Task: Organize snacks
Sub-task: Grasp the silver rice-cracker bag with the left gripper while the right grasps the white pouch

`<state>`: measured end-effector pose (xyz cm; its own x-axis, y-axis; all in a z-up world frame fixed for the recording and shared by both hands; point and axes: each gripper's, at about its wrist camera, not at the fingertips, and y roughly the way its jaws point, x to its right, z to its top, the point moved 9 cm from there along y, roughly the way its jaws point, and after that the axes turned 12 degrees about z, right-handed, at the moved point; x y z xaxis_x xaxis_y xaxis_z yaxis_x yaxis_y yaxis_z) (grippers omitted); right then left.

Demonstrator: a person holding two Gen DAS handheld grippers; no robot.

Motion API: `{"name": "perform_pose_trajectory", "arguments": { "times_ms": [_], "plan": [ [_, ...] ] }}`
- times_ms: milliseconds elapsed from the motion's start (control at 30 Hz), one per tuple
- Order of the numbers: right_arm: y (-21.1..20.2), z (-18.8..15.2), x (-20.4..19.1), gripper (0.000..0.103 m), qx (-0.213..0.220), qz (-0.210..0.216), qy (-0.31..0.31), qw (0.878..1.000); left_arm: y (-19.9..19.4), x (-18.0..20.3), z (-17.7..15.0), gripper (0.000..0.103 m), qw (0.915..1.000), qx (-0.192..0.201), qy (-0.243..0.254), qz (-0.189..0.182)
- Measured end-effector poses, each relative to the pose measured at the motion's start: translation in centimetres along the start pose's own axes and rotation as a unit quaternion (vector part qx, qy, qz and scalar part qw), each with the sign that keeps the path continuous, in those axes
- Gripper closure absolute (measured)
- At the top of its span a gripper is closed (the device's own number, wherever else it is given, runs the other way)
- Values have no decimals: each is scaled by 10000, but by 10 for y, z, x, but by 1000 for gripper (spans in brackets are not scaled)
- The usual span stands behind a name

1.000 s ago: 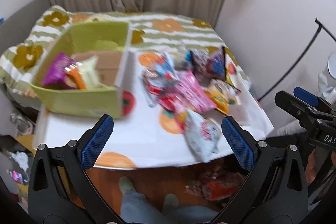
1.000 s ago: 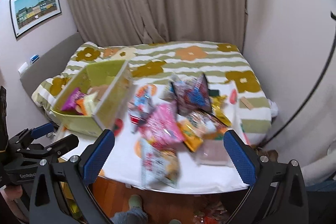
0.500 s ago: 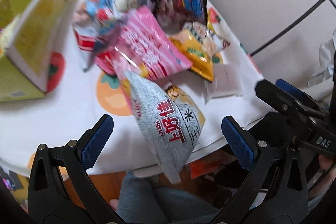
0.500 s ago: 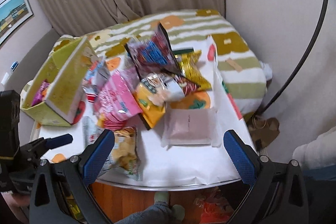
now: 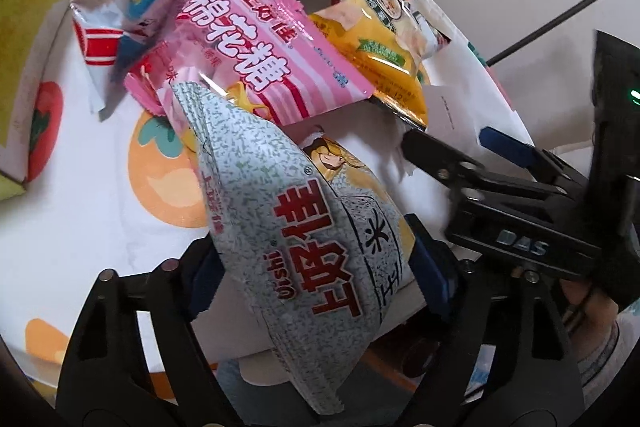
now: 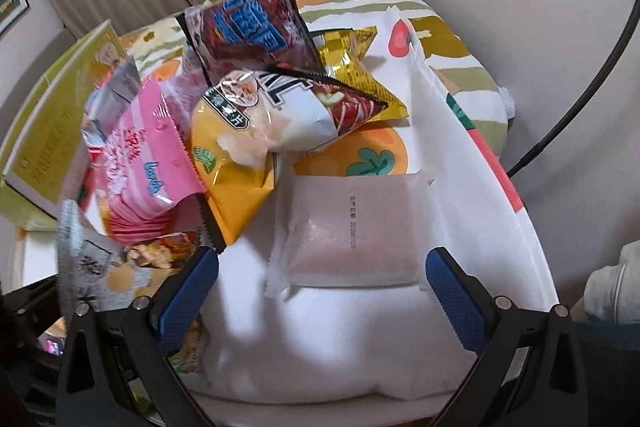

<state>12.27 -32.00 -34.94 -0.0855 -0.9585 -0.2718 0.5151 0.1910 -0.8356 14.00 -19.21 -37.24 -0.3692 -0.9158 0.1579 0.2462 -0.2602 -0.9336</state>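
A pile of snack bags lies on a white cloth with fruit prints (image 5: 80,219). My left gripper (image 5: 316,267) has its fingers around the grey speckled rice-cracker bag (image 5: 296,227) at the table's front edge; the bag fills the gap and hides the pads. Behind it lie a pink marshmallow bag (image 5: 256,51) and a yellow bag (image 5: 380,63). My right gripper (image 6: 320,291) is open and empty, just in front of a flat white-pink packet (image 6: 352,231); it also shows in the left wrist view (image 5: 460,155).
A yellow-green cardboard box (image 6: 52,123) stands at the left. A dark maroon-and-blue bag (image 6: 256,23) and a gold bag (image 6: 352,67) top the pile. A striped flowered bed (image 6: 440,39) lies behind, with curtains and a wall beyond.
Both grippers have moved forward and down to the table. The left one has come around the grey rice-cracker bag; the right one has come up to the white-pink packet.
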Motion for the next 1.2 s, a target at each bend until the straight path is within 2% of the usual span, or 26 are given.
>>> {"name": "perform_pose_trajectory", "arguments": {
  "times_ms": [267, 500, 733, 867, 933, 1033, 1200],
  "plan": [
    [12, -2, 12, 0, -179, -413, -300, 9985, 5, 1, 4, 35, 9998, -10, 167, 46],
    [23, 1, 22, 0, -305, -558, -393, 9972, -1, -6, 12, 45, 9998, 21, 192, 94],
    [35, 0, 21, 1, -398, -745, -617, 9945, -8, -13, 14, 47, 9997, 63, 197, 148],
    [37, 5, 22, 14, -417, -732, -611, 9946, -10, -13, 8, 48, 9998, 68, 149, 152],
    [35, 5, 23, 25, -381, -705, -570, 9952, -11, -13, 6, 48, 9998, 83, 103, 142],
    [32, 7, 22, 30, -300, -659, -556, 9958, -10, -14, 4, 48, 9998, 87, 59, 148],
    [26, 6, 19, 33, -259, -621, -480, 9966, -15, -13, 2, 48, 9997, 163, 76, 180]
  ]
}}
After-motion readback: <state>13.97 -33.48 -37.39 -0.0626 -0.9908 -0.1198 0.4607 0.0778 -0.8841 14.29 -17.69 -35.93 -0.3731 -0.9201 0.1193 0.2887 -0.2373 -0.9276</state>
